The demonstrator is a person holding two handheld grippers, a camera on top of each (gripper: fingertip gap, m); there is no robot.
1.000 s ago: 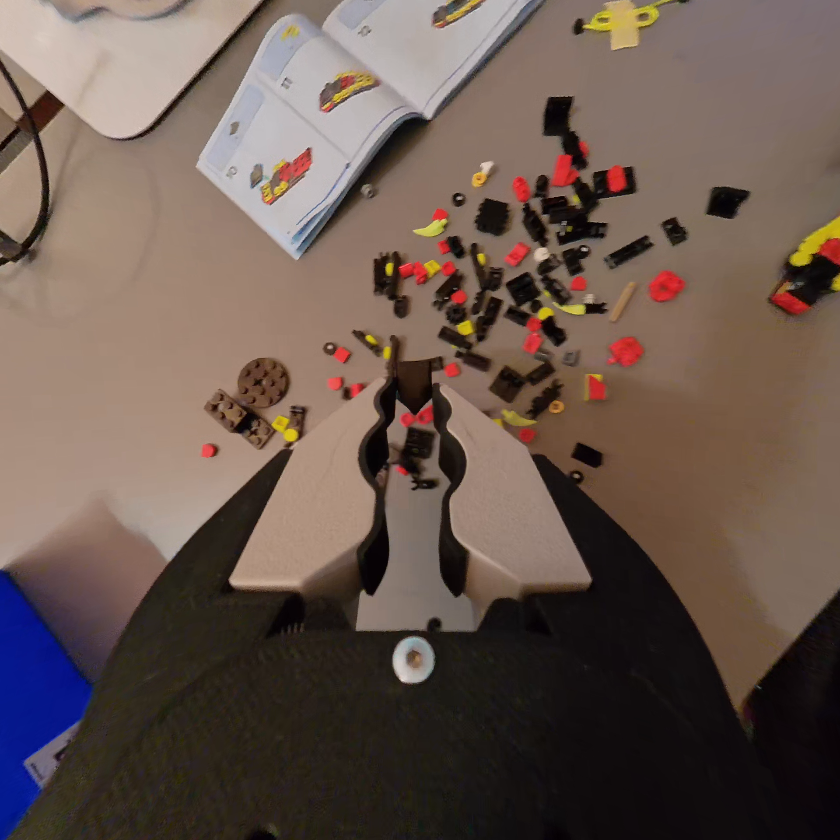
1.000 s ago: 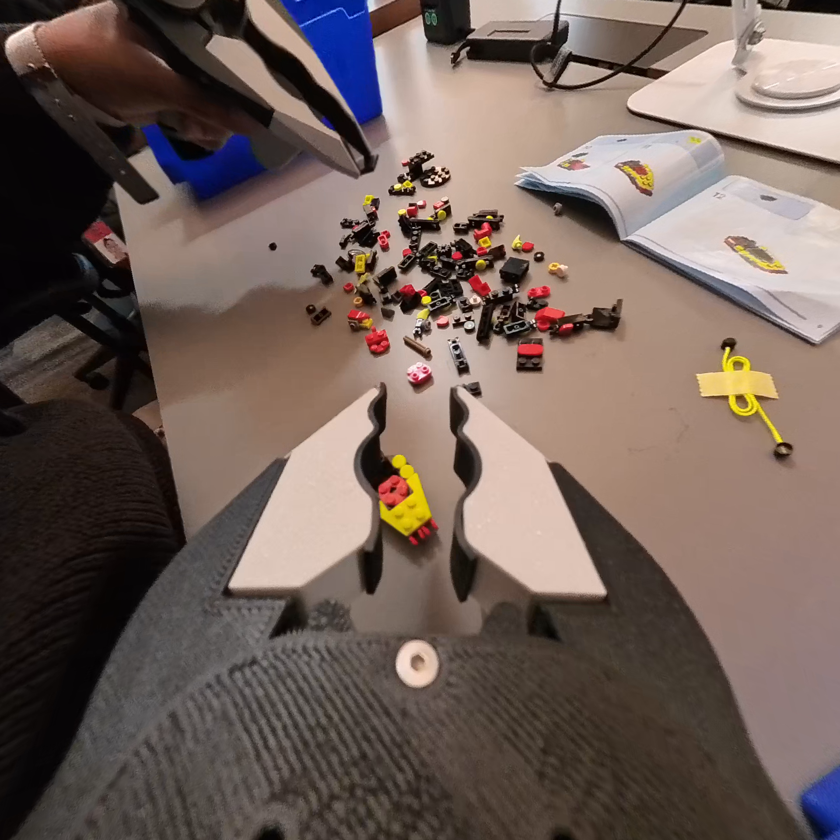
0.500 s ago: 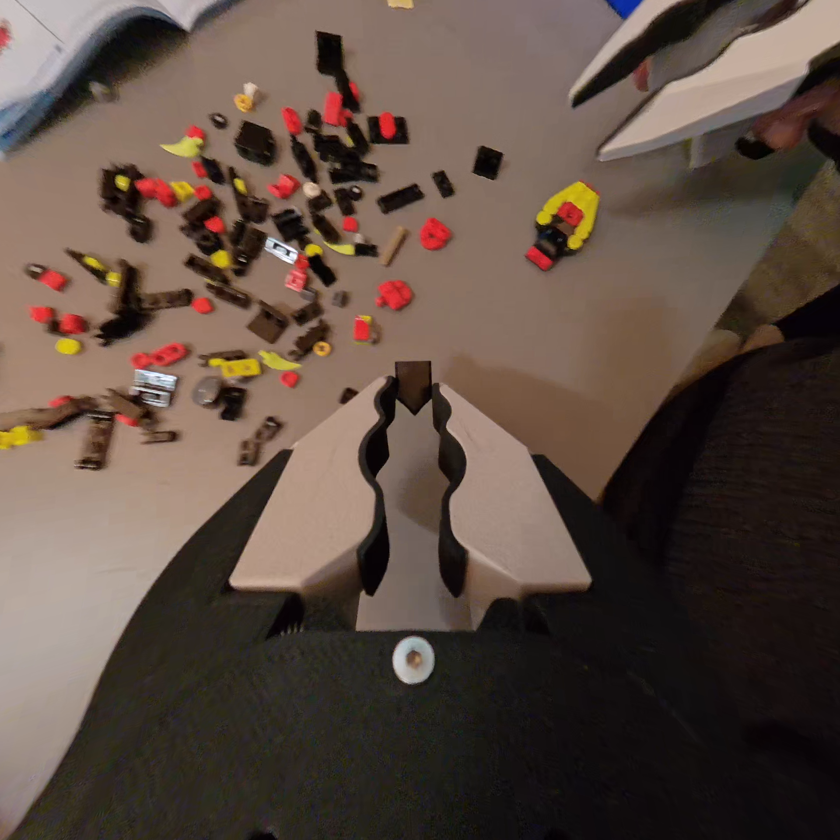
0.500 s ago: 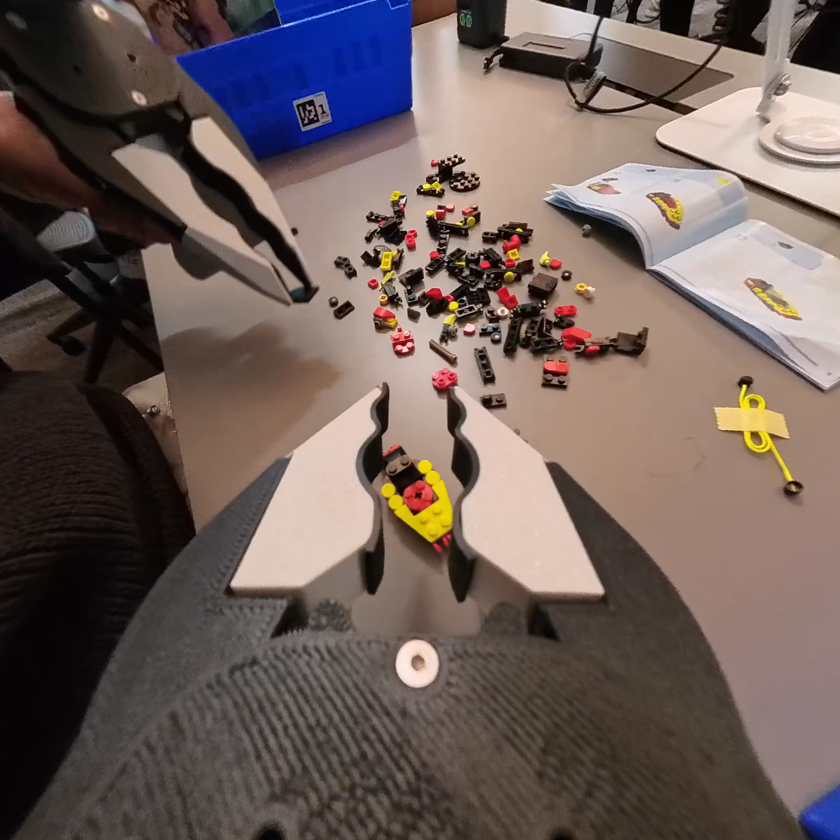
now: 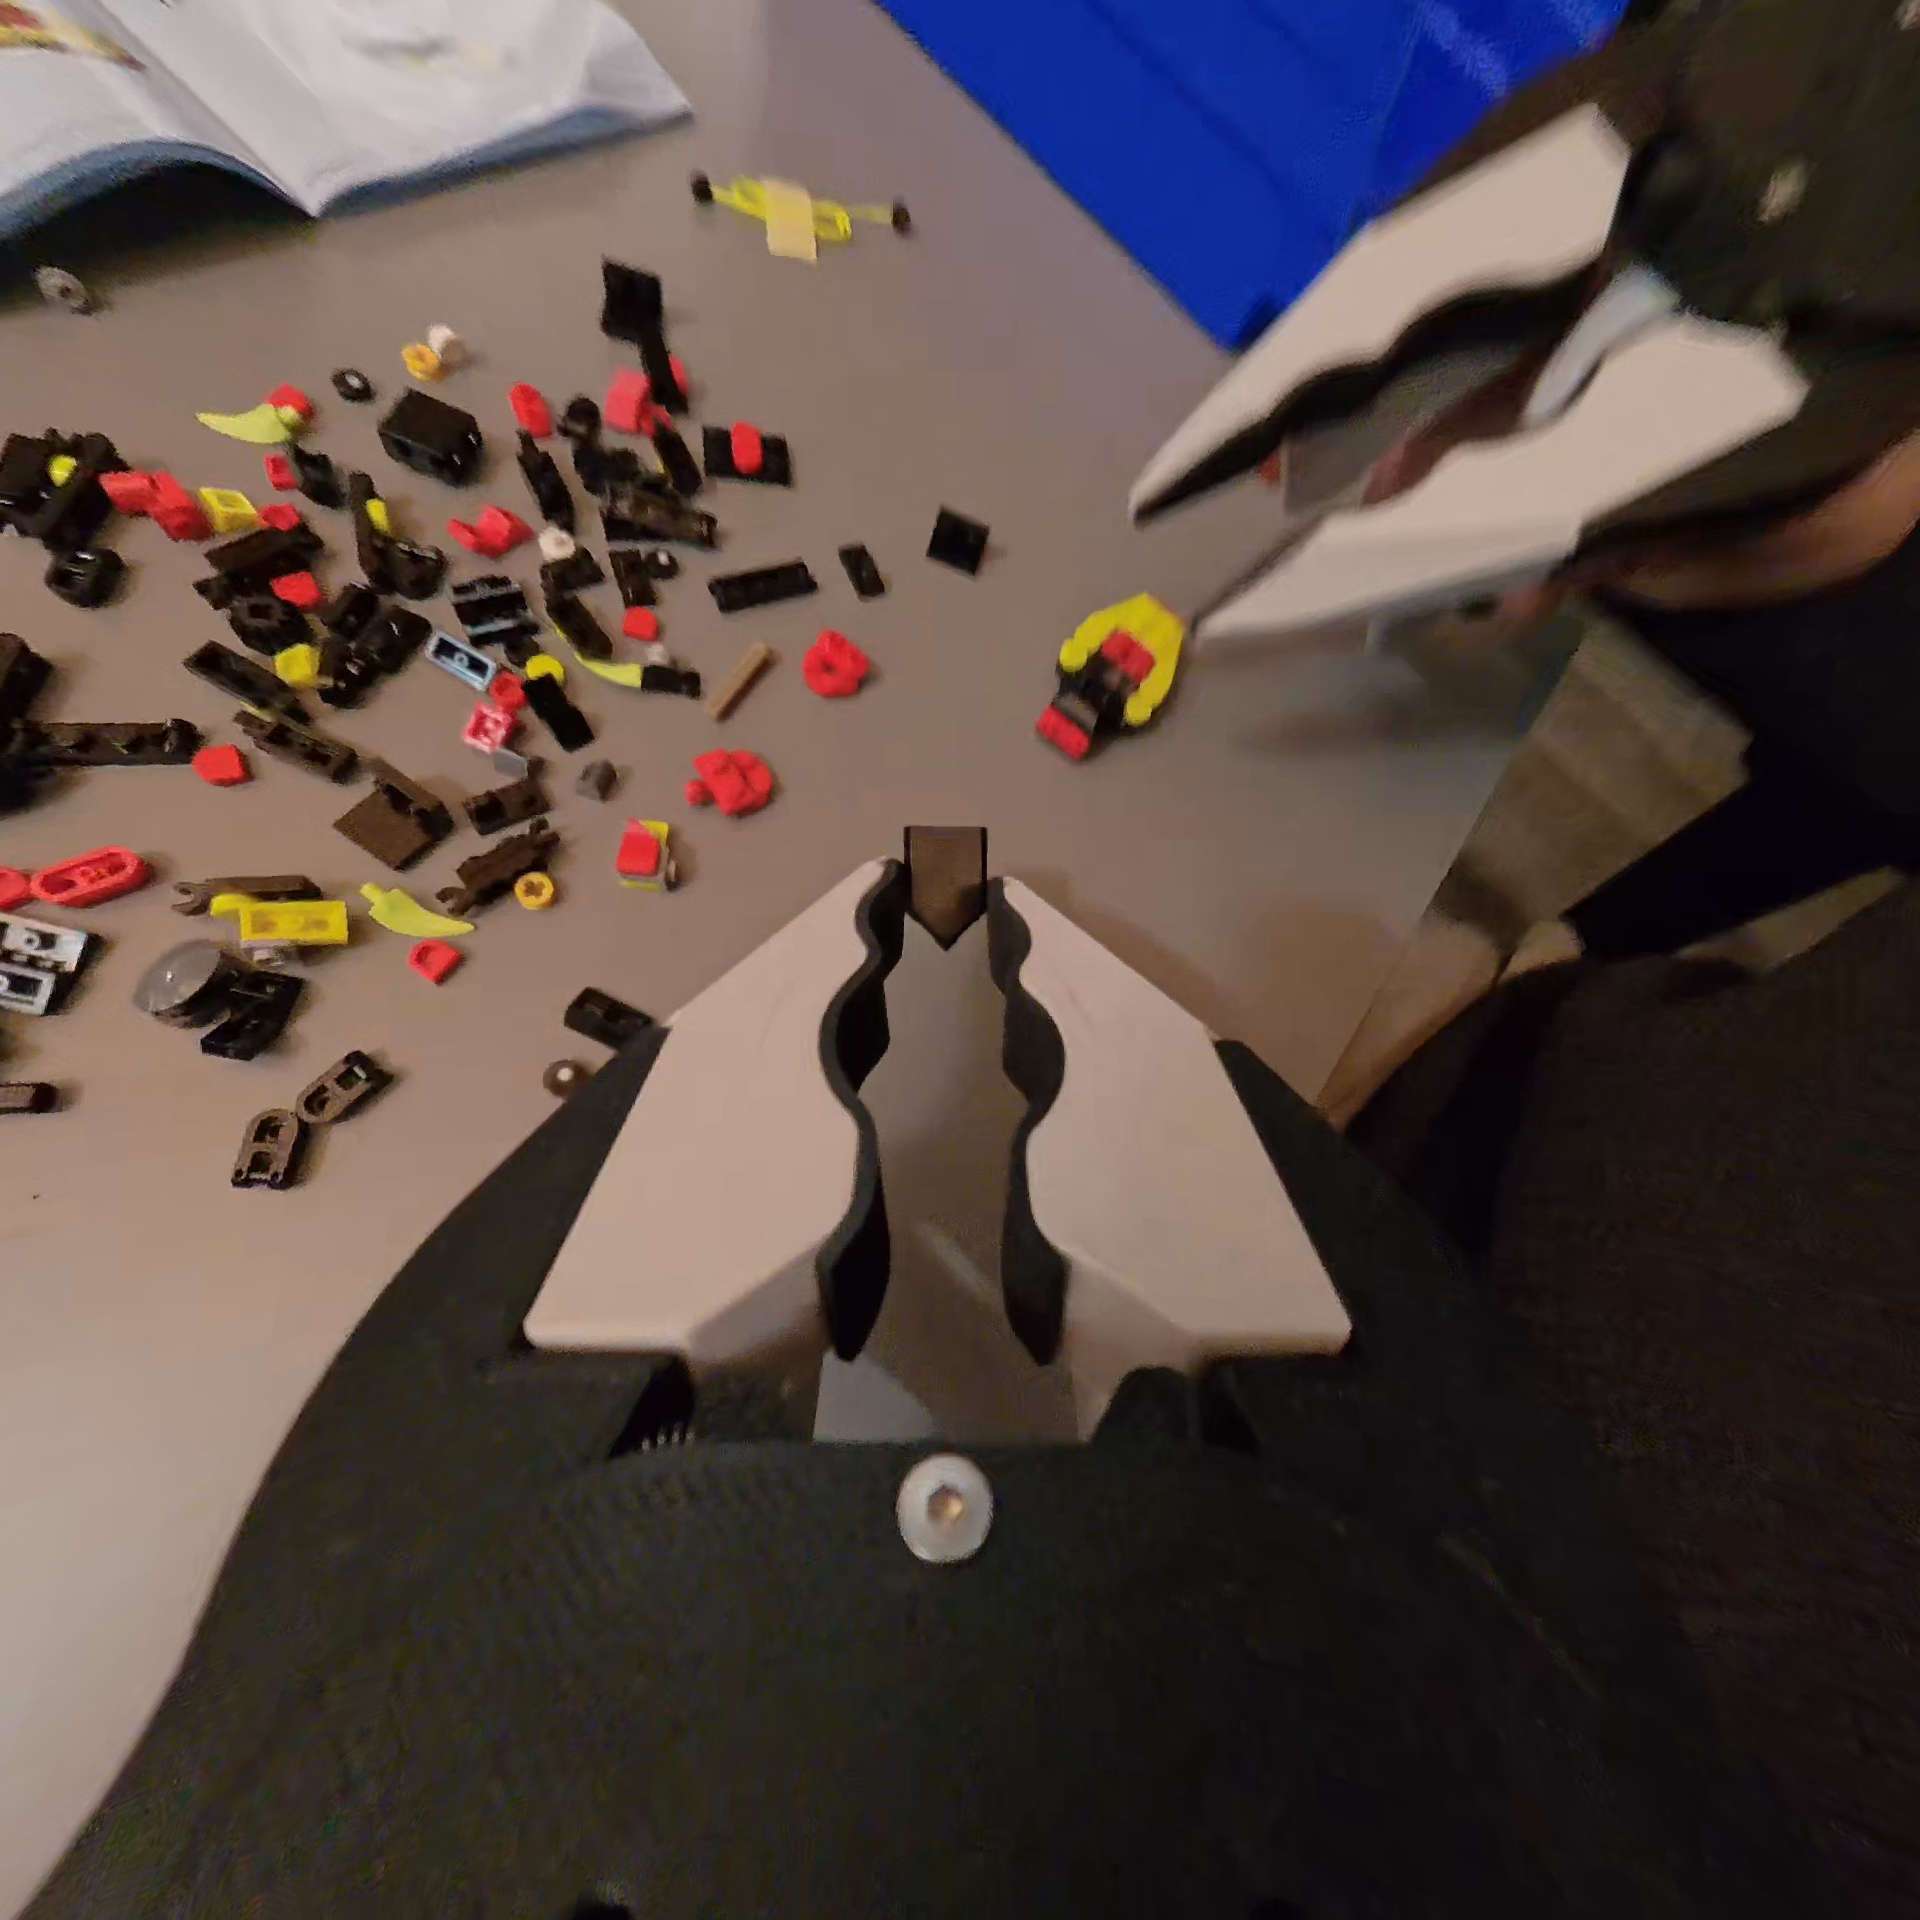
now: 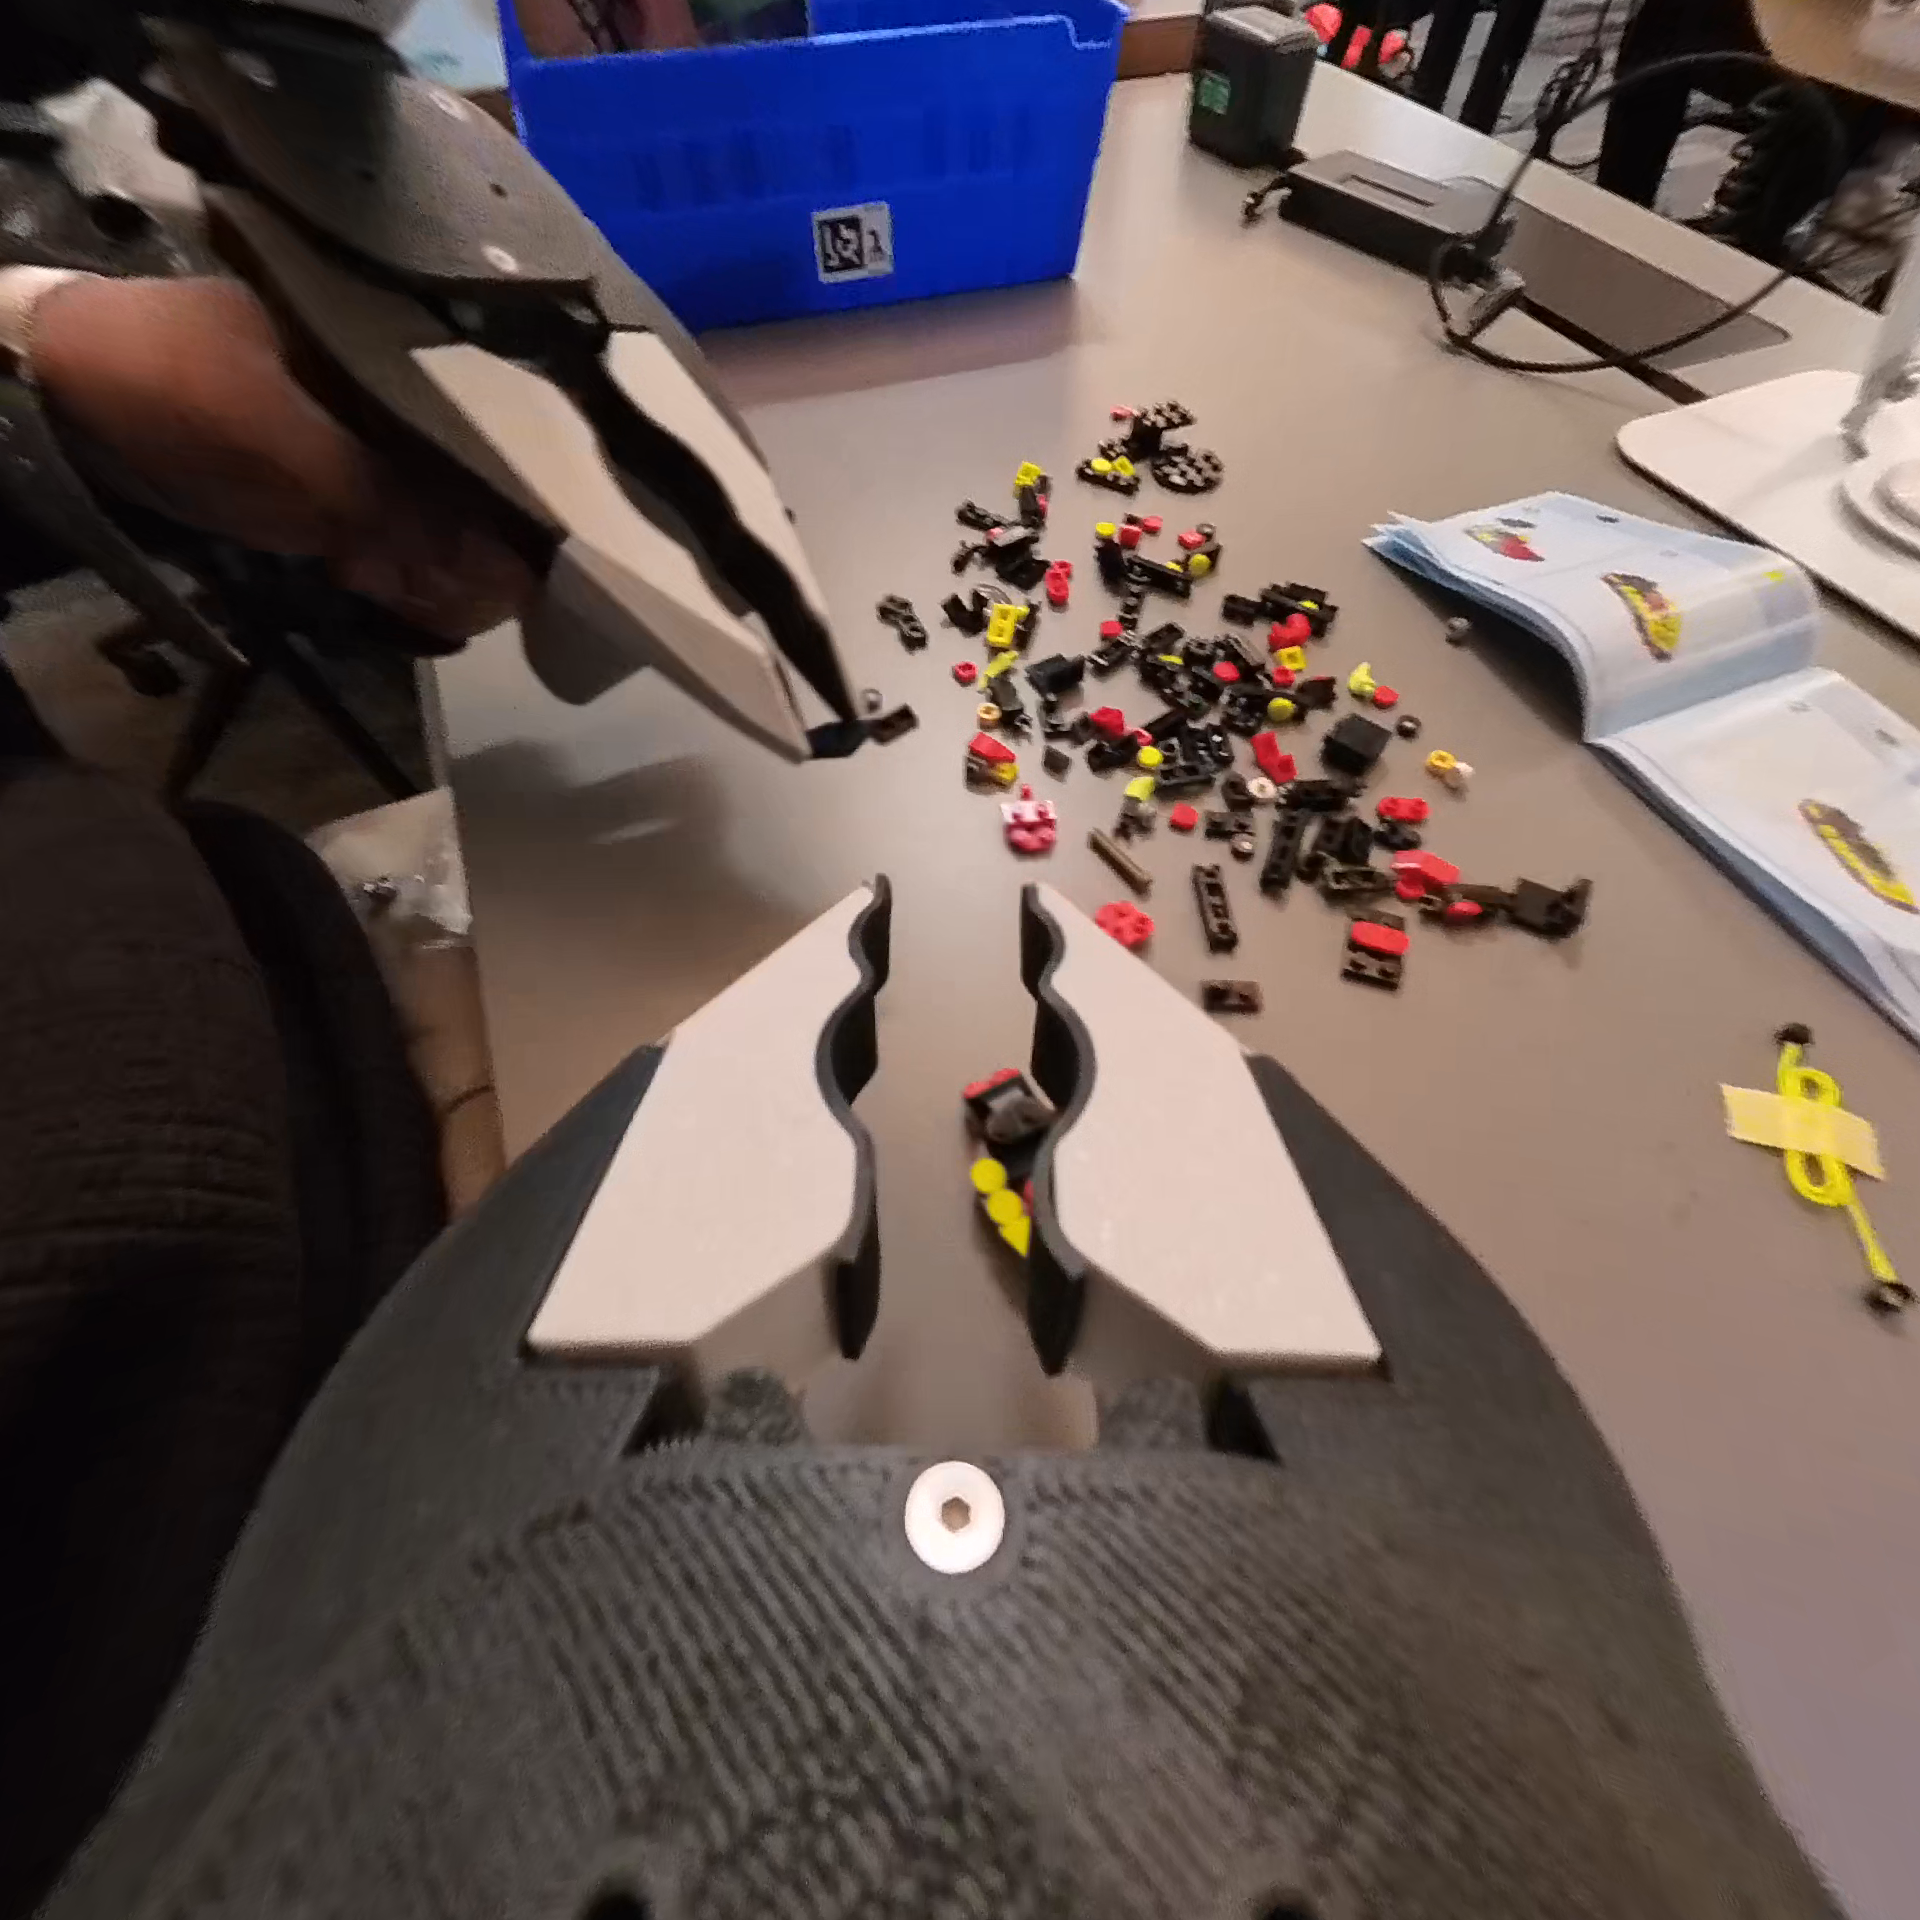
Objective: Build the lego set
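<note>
Between the tips of my left gripper (image 5: 943, 883) I clench a small black lego piece (image 5: 943, 878), its pointed end toward the camera, held above the grey table (image 5: 1039, 343). From that gripper's camera, the partly built yellow, red and black model (image 5: 1112, 673) lies on the table at about one o'clock, and my right gripper (image 5: 1174, 566) hangs over it at two o'clock, its tips just beside the model. In the right wrist view the right gripper (image 6: 956, 904) stands released, its fingers apart, with the model (image 6: 1003, 1153) on the table between them, close against the right finger. Loose pieces (image 6: 1195, 707) spread at twelve to one o'clock, the open instruction booklet (image 6: 1683, 665) lies at two o'clock, and a blue bin (image 6: 810, 156) stands at twelve.
</note>
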